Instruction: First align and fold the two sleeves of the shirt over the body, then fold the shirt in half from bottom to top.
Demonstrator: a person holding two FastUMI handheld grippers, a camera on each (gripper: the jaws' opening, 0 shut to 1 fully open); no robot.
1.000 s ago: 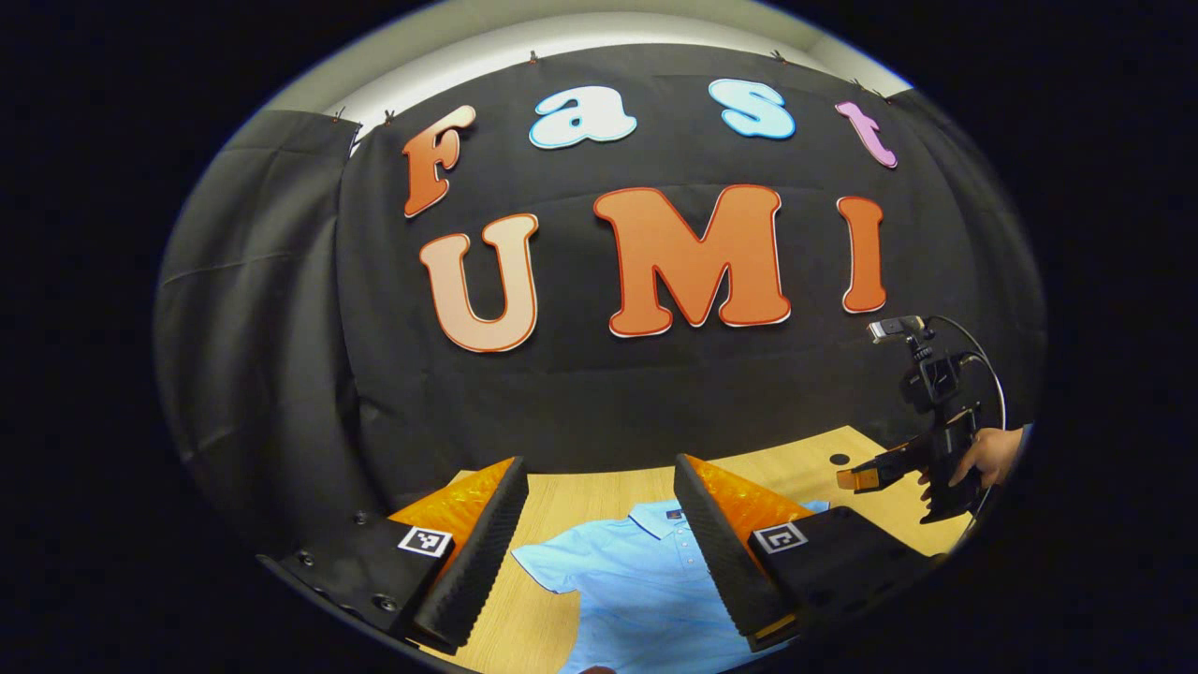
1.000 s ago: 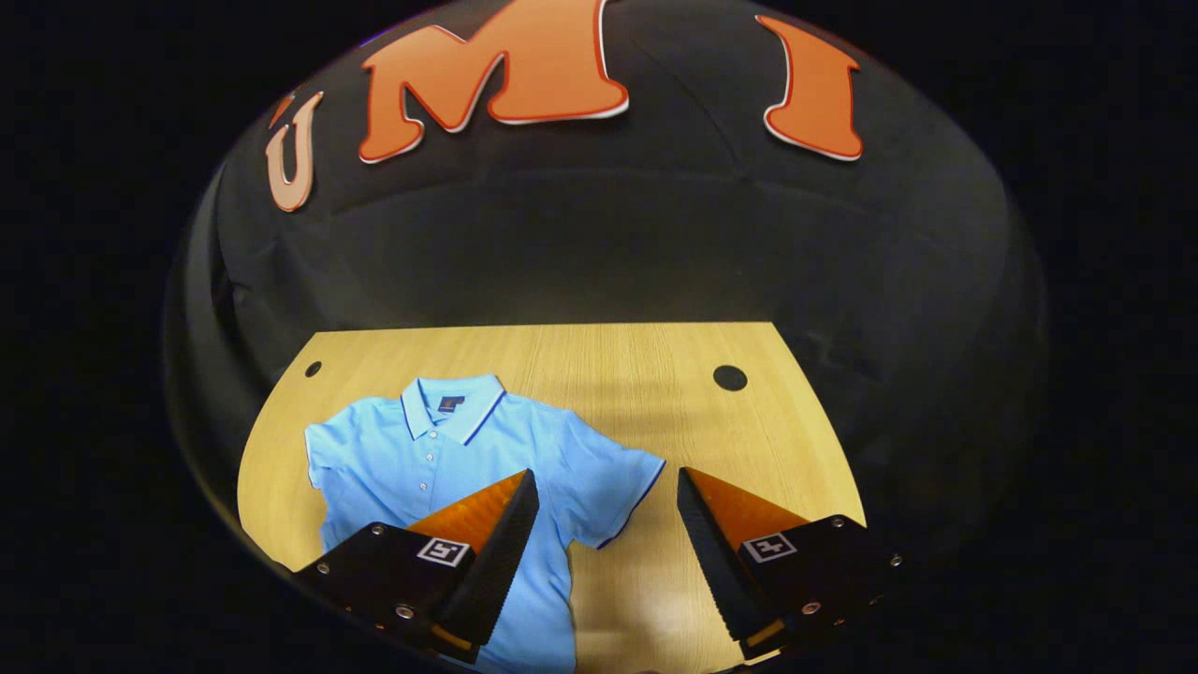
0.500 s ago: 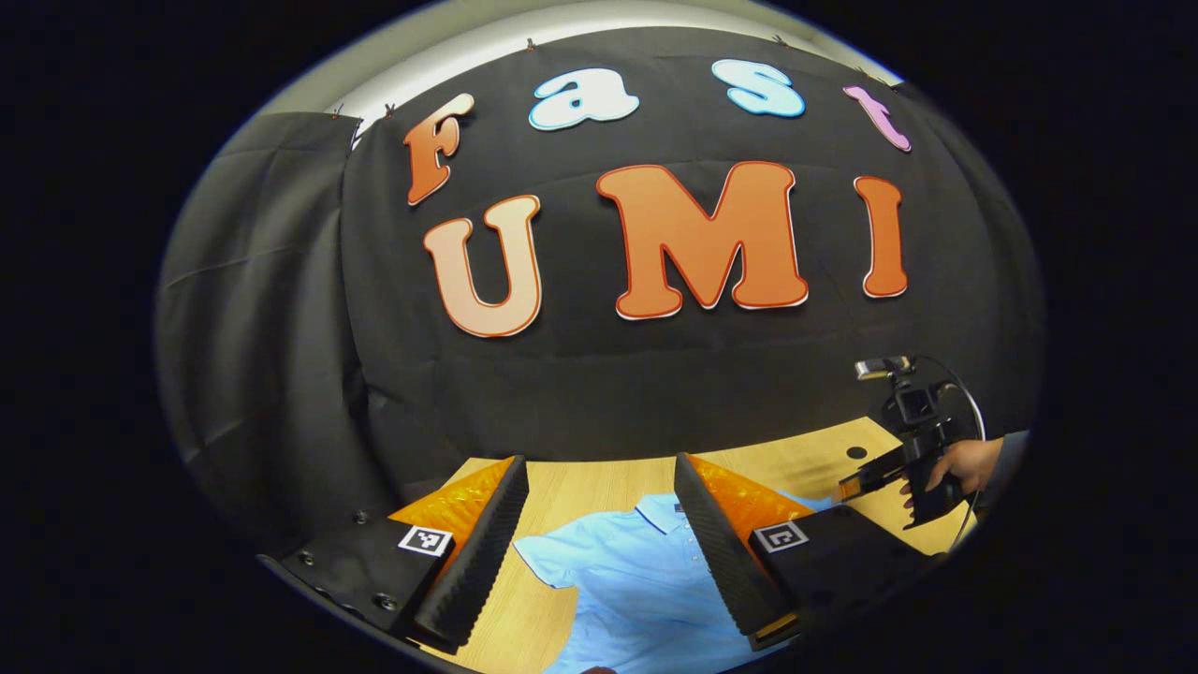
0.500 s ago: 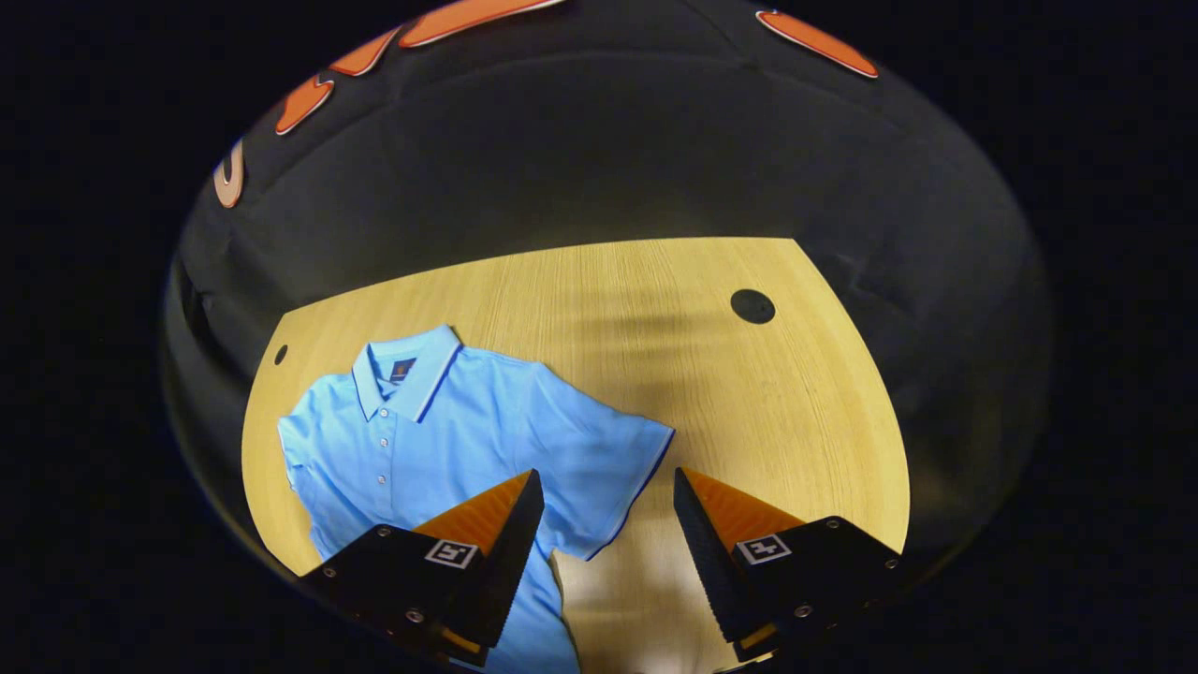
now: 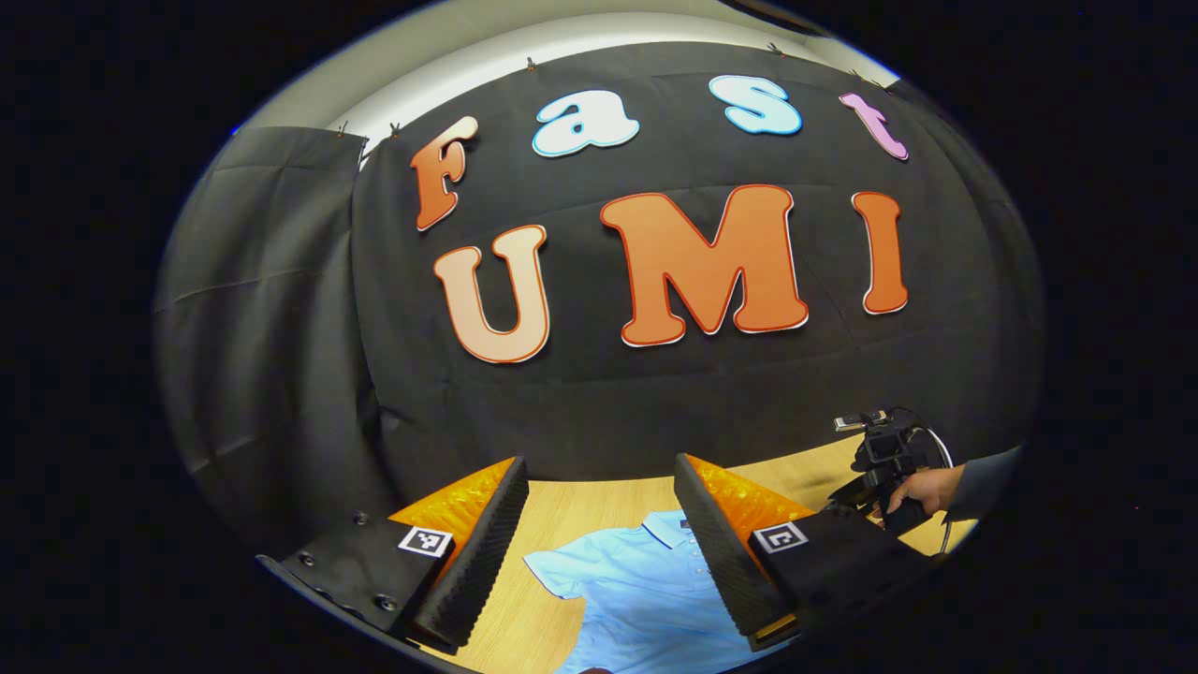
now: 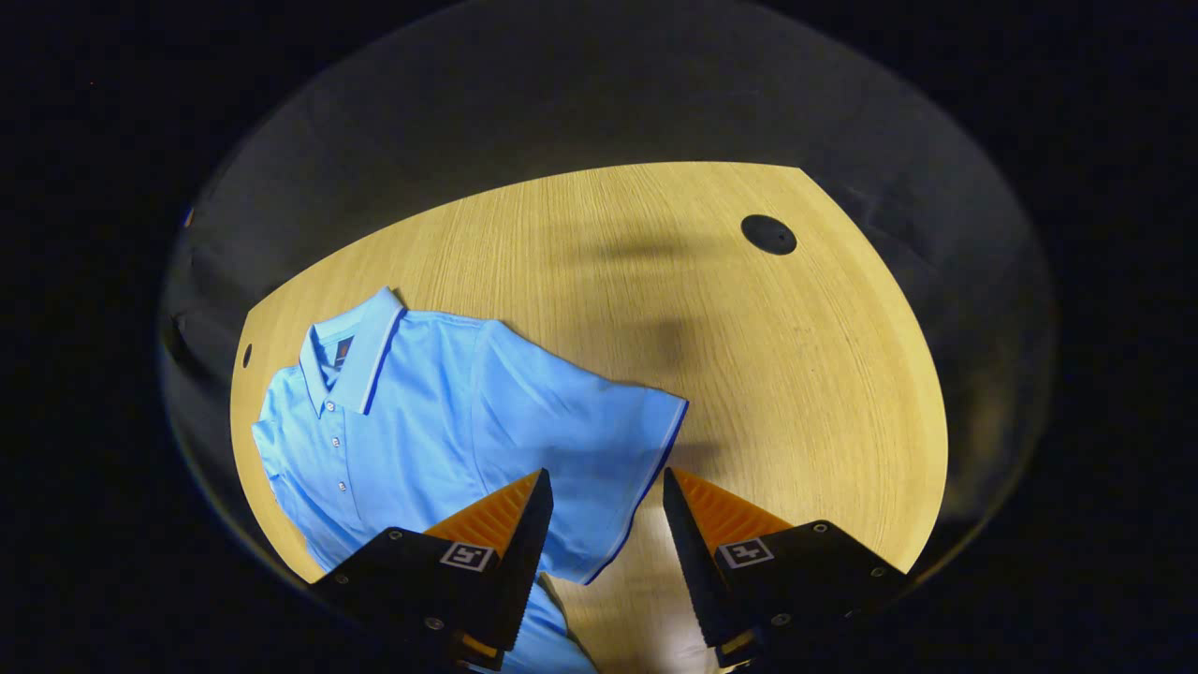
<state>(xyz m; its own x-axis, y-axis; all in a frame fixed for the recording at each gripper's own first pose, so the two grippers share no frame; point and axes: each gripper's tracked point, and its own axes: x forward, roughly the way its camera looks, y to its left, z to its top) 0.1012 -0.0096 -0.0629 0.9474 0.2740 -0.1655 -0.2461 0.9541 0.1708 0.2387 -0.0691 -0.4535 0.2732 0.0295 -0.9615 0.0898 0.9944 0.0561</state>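
Right gripper view: right gripper (image 6: 606, 524) open, tilted down, straddling hem of shirt's (image 6: 421, 412) near sleeve (image 6: 599, 440), nothing pinched. Shirt lies flat, unfolded, on wood table (image 6: 796, 374), collar toward far edge. Step looks like 1st sleeve fold; next needs lowering + closing on cuff edge. Left gripper (image 5: 599, 543) open, held level above shirt w/ nothing between fingers. Hand (image 5: 922, 489) grips right tool's handle.

Each gripper (image 6: 606, 510) has black housings with screws and square black-and-white markers — the hand (image 5: 922, 490) wears a grey sleeve (image 5: 985, 473).
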